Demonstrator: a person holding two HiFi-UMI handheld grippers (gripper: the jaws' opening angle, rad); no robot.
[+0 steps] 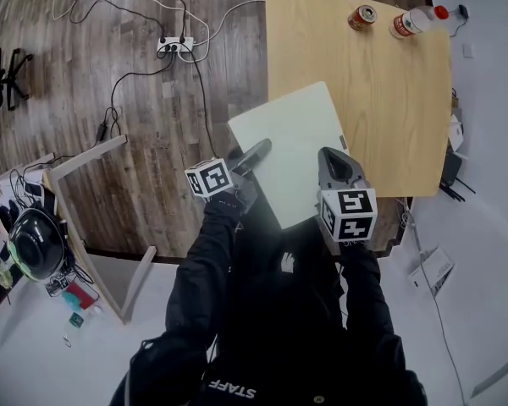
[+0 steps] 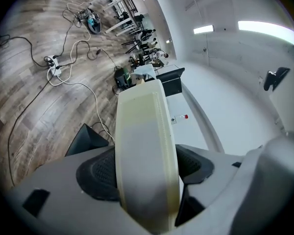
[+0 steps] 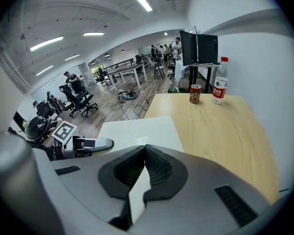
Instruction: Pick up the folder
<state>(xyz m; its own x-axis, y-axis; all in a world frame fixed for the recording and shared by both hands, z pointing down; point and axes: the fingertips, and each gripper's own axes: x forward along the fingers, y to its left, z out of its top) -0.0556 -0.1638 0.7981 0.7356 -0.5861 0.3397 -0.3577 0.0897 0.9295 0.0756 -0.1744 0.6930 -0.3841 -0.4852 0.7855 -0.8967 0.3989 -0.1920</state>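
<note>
Pale folder sits over the near left corner of the wooden surface, part of it past the edge above the floor. Left tool is clamped wide across the folder's thick spine. Right tool is pinched nearly together on its thin near edge.

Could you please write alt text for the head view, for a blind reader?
Seen from above, a person holds a pale folder over the near edge of a wooden table, the right gripper clamped on its near edge and the left gripper at its left side. A can and a bottle stand at the table's far end.
</note>
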